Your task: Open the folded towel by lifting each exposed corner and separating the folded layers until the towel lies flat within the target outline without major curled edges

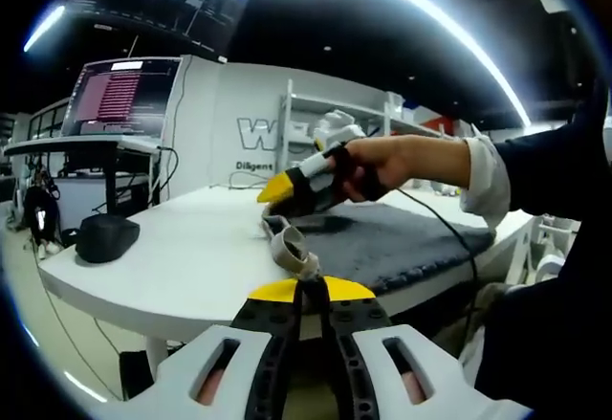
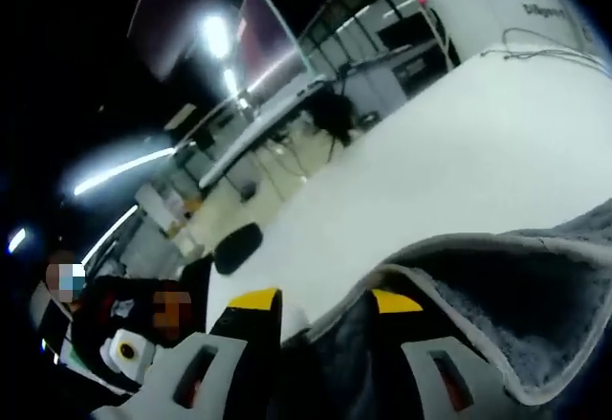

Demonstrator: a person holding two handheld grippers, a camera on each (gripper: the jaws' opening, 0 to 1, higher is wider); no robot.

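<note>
A dark grey towel [image 1: 402, 233] lies on the white table [image 1: 182, 248], its pale-hemmed near corner [image 1: 290, 246] pulled up and out toward me. My left gripper [image 1: 311, 291] is shut on that corner, yellow tips pressed together just off the table's edge. My right gripper [image 1: 279, 200], held in a person's hand, sits on the towel's left edge a little beyond that corner. In the right gripper view a thick fold of towel [image 2: 516, 315] fills the gap between my right gripper's [image 2: 325, 300] yellow-tipped jaws, and the hem [image 2: 449, 248] arches up beside them.
A black rounded object [image 1: 107, 236] [image 2: 239, 246] sits at the table's left end. A thin black cable [image 1: 449, 233] runs over the towel from the hand. Desks with monitors [image 1: 120, 95] stand behind. The person's dark sleeve [image 1: 564, 181] fills the right side.
</note>
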